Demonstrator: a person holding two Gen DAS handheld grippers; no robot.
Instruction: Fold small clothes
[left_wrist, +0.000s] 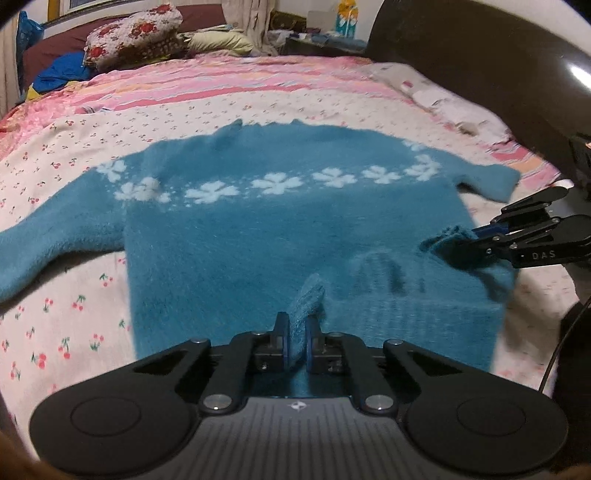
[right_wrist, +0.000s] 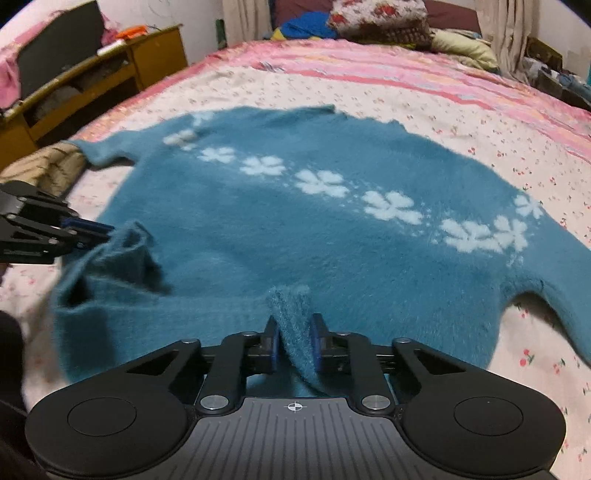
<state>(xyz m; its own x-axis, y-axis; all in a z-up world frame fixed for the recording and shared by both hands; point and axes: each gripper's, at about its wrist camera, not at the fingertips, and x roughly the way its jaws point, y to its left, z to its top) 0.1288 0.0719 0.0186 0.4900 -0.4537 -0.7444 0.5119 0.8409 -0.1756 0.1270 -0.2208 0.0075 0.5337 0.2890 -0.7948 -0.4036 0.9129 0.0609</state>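
A fuzzy teal sweater (left_wrist: 280, 229) with a row of white flowers lies spread on the bed, collar away from me, sleeves out to both sides. It also shows in the right wrist view (right_wrist: 332, 229). My left gripper (left_wrist: 297, 334) is shut on a pinch of the sweater's bottom hem. My right gripper (right_wrist: 293, 341) is shut on another pinch of the hem. Each gripper shows in the other's view, the right gripper (left_wrist: 476, 240) at the right side, the left gripper (right_wrist: 99, 230) at the left side, both lifting hem corners.
The bedsheet (left_wrist: 74, 314) is white with small cherries, with pink stripes further back. Pillows (left_wrist: 136, 33) and bedding are piled at the headboard. A dark footboard (left_wrist: 480, 55) rises at right. A wooden desk (right_wrist: 92, 81) stands beside the bed.
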